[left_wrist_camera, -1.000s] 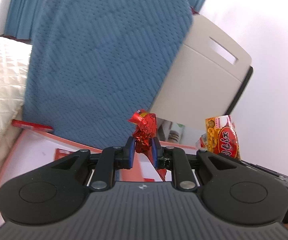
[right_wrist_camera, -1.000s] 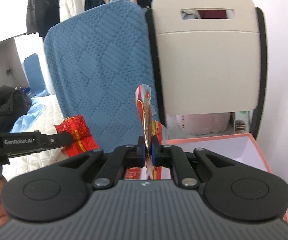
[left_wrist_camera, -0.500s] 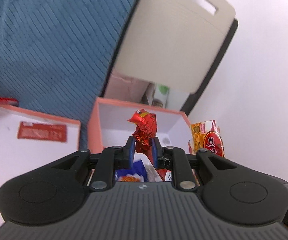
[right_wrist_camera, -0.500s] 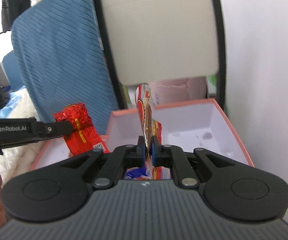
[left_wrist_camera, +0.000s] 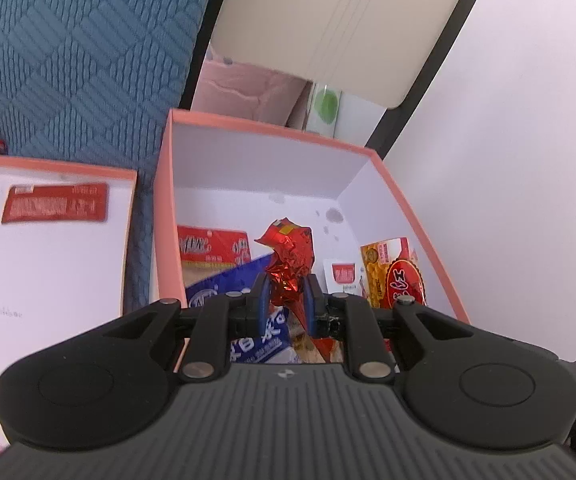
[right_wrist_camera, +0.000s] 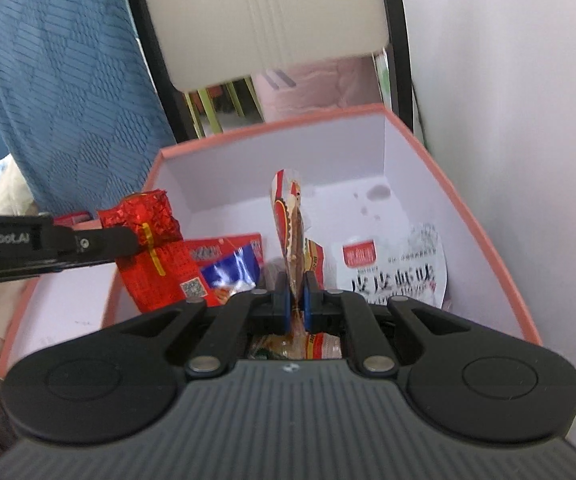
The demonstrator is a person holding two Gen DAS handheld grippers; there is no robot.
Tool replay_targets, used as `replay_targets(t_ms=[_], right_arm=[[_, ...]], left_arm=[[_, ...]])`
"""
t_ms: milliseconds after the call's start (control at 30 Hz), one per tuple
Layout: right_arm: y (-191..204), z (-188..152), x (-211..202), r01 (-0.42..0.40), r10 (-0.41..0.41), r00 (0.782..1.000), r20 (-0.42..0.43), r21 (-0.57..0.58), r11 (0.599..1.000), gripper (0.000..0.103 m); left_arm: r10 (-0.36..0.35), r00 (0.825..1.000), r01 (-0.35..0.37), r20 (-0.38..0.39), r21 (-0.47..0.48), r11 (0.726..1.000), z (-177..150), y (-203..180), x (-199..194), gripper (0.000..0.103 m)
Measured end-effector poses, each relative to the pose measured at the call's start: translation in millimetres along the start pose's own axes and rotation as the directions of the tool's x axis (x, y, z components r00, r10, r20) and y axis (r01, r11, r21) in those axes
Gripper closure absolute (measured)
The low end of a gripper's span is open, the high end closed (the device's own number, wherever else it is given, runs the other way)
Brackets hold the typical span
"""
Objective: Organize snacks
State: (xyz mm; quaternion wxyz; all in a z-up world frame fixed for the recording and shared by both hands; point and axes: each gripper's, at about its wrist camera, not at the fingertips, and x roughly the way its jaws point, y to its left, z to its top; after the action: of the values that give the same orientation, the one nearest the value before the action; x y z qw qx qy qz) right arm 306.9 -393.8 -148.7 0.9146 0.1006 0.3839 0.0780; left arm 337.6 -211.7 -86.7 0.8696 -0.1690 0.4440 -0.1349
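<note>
Both grippers hang over the open box (right_wrist_camera: pixel 484 216), the left gripper (left_wrist_camera: pixel 284 300) clamped on a red foil packet (left_wrist_camera: pixel 290 256) and the right gripper (right_wrist_camera: pixel 296 300) pinching a flat snack bag (right_wrist_camera: pixel 290 216), apparently poised for dropping them in.

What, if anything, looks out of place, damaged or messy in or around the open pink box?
Nothing serious. The pink box has a few grey smudges on its white back wall. The packets inside lie jumbled and overlapping. The red foil packet in the left gripper is crumpled; the right gripper pinches a flat snack packet edge-on.
</note>
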Motion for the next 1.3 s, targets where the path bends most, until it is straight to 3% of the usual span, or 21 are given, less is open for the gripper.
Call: replay_targets(t_ms=[133, 167, 200, 233, 267, 300, 333, 367, 633, 867, 1300], right_arm=[[-5, -5, 0, 0.001, -0.001, 1.0, -0.009, 0.025, 1.0, 0.091], [-5, -4, 1, 0.002, -0.002, 1.0, -0.012, 0.028, 1.0, 0.091], [-4, -4, 0, 0.009, -0.009, 1.0, -0.014, 0.025, 1.0, 0.09], [-4, -4, -1, 0.016, -0.015, 1.0, -0.013, 0.022, 1.0, 0.083], [-5, -3, -4, 0.02, -0.02, 1.0, -0.012, 0.022, 1.0, 0.075], [-5, 0, -6, 0.016, -0.015, 1.0, -0.007, 0.028, 0.999, 0.056], [-7, 1, -7, 0.011, -0.012, 1.0, 0.003, 0.037, 0.999, 0.043], [-7, 3, -10, 0.011, -0.011, 1.0, 0.016, 0.041, 0.999, 0.041], [9, 29, -59, 0.018, -0.021, 0.994, 0.112, 0.025, 1.0, 0.042], [38, 48, -126, -0.013, 0.016, 0.973, 0.232, -0.013, 1.0, 0.042], [76, 24, -212, -0.007, 0.019, 0.938, 0.347, -0.036, 0.999, 0.042]], left_arm=[[0.007, 1.0, -0.007, -0.016, 0.001, 1.0, 2, 2, -2, 0.081], [0.009, 1.0, -0.008, -0.024, 0.005, 1.0, 4, 1, -3, 0.079], [0.008, 1.0, -0.007, -0.029, 0.01, 1.0, 4, 0, -4, 0.07], [0.005, 1.0, -0.004, -0.03, 0.016, 1.0, 4, 0, -6, 0.062], [0.013, 1.0, -0.012, -0.028, 0.022, 1.0, 5, -2, -8, 0.041], [0.022, 1.0, -0.022, -0.018, 0.031, 0.999, 5, -3, -13, 0.034], [0.025, 1.0, -0.025, 0.003, 0.045, 0.999, 5, -5, -19, 0.034], [0.02, 1.0, -0.021, 0.012, 0.052, 0.998, 5, -6, -25, 0.034], [-0.033, 0.995, 0.024, 0.096, 0.09, 0.996, 25, -16, -92, 0.034], [-0.067, 0.979, 0.035, 0.194, 0.165, 0.986, 30, -32, -156, 0.034], [-0.091, 0.939, 0.013, 0.331, 0.231, 0.973, 4, -39, -249, 0.034]])
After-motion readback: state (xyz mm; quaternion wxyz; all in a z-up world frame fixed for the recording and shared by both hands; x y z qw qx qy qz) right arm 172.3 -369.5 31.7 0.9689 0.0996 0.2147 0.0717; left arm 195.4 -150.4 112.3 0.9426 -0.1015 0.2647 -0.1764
